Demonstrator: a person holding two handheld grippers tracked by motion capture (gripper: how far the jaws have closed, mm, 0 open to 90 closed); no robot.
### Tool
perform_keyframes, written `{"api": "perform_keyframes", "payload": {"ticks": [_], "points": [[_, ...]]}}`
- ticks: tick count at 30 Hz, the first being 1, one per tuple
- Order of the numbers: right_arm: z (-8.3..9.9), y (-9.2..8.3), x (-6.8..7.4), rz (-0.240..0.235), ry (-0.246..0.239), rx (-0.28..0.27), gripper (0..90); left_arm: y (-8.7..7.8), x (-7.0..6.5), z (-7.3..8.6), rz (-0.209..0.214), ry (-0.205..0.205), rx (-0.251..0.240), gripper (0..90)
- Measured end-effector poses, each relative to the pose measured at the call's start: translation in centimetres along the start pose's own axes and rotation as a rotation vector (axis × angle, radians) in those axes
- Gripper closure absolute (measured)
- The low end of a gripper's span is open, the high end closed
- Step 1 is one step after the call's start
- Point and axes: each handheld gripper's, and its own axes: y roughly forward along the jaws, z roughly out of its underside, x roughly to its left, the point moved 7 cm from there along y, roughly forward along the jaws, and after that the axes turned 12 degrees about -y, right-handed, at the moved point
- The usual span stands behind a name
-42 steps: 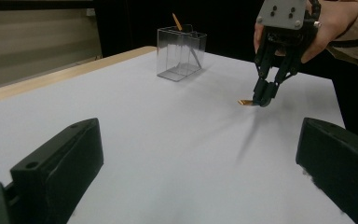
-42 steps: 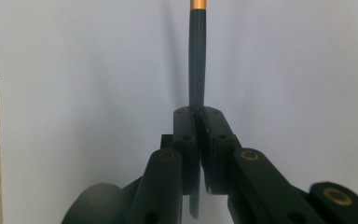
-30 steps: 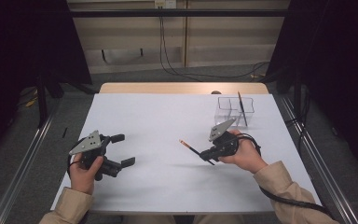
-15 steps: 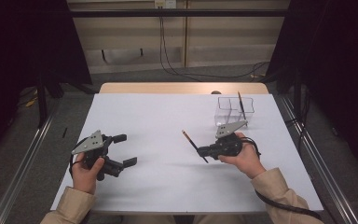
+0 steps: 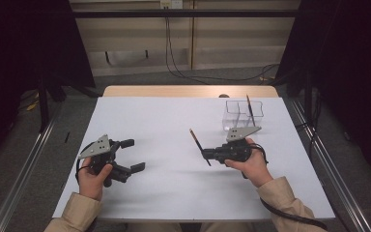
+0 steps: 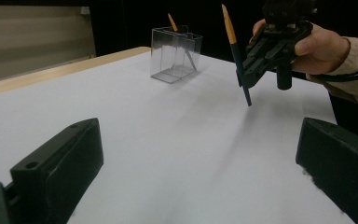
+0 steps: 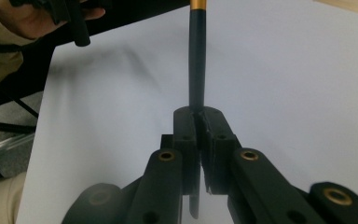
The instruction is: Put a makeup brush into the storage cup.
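White counter, dark room: right hand-held gripper pinches pencil off-centre; could pivot, miss clear holder. Left hand-held gripper wide, empty.

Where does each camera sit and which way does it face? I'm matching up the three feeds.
High view: above the person's side, looking forward and down on the table; both forearms, left gripper, right gripper.
Left gripper view: on the left gripper, looking between its open jaws across the table at the right gripper.
Right gripper view: on the right gripper, looking along its shut jaws.
Shared: the pencil; high and left views share the clear container.
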Motion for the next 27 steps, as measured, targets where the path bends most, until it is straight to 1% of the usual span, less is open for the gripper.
{"api": "perform_keyframes", "payload": {"ticks": [4,8,12,13,17,19,21,22,27], "points": [[-0.3,0.1,0.0,0.011,0.002,-0.032,85.5,0.2,-0.1,0.0,0.006,-0.006,-0.004,0.7],[-0.7,0.3,0.3,0.01,-0.009,-0.044,85.5,0.6,-0.2,-0.2,0.008,-0.011,-0.009,0.4],[-0.8,0.6,0.5,0.006,-0.011,-0.051,85.5,1.2,-0.4,-0.5,0.012,-0.036,-0.02,0.1],[-0.9,0.6,0.5,0.013,-0.016,-0.05,85.5,1.4,-0.5,-0.6,0.018,-0.047,-0.025,0.1],[-1.0,0.6,0.5,0.013,-0.009,-0.064,85.5,2.1,-1.0,-1.0,0.029,-0.06,-0.033,0.0],[-1.0,0.6,0.5,0.015,-0.007,-0.067,85.5,2.5,-1.1,-1.1,0.038,-0.08,-0.04,0.0],[-1.0,0.6,0.5,0.013,-0.006,-0.071,85.5,2.9,-1.2,-1.2,0.036,-0.095,-0.038,0.0],[-1.0,0.6,0.5,0.012,-0.003,-0.074,85.5,3.1,-1.2,-1.1,0.043,-0.101,-0.034,0.0],[-1.1,0.6,0.4,0.015,0.001,-0.083,85.5,4.1,-1.6,-1.2,0.053,-0.134,-0.032,0.0]]}}
